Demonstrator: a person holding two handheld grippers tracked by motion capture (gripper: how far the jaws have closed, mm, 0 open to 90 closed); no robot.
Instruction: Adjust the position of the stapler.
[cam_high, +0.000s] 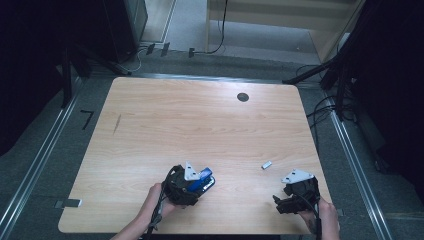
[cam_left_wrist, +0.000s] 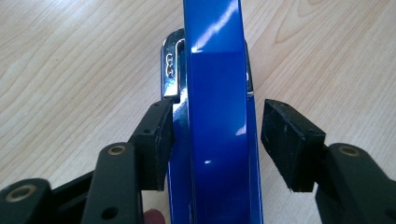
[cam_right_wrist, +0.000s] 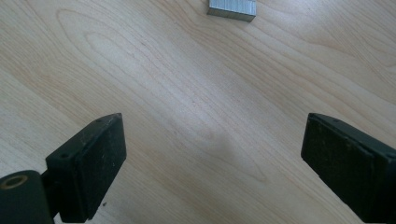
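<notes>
One glossy blue stapler (cam_left_wrist: 217, 121) with a chrome base sits between the left gripper (cam_left_wrist: 217, 140)'s parted pads; the right gripper (cam_right_wrist: 212, 158) gapes wide.

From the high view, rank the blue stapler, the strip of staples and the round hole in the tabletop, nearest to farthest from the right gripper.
1. strip of staples: just up-left of the right gripper, on bare wood.
2. blue stapler: farther left, between the left gripper's jaws.
3. round hole: far side of the table.
</notes>
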